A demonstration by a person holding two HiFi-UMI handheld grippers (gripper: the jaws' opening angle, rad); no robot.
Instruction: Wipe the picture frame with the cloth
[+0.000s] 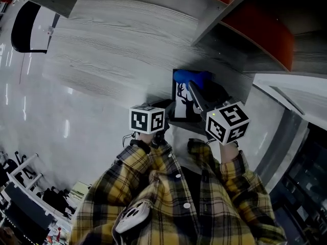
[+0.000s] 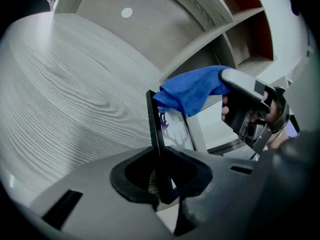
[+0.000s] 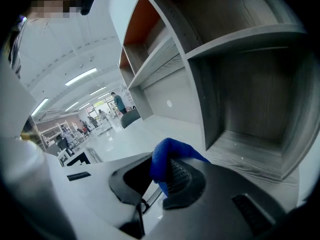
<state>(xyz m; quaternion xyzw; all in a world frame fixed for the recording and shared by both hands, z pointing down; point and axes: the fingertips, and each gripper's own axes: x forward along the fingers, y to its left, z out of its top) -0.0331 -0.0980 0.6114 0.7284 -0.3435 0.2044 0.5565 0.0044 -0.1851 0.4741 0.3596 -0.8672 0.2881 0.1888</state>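
The picture frame [image 1: 181,100], black-edged with a deer print, stands upright in front of me. My left gripper [image 1: 164,111] is shut on its left edge. In the left gripper view the black frame edge [image 2: 154,129] runs down between the jaws of the left gripper [image 2: 161,179]. A blue cloth [image 1: 192,77] is draped over the frame's top. My right gripper [image 1: 194,87] is shut on it from the right. The cloth [image 2: 192,91] covers the frame's upper corner, with the right gripper [image 2: 239,86] behind it. In the right gripper view the cloth [image 3: 165,159] bulges from the right gripper [image 3: 162,176].
A grey wood shelf unit [image 1: 255,40] with orange panels rises ahead and to the right. Its open compartments [image 3: 250,99] are close to the right gripper. A grey wood-grain panel [image 1: 117,40] lies to the left, with a black chair [image 1: 25,27] at far left.
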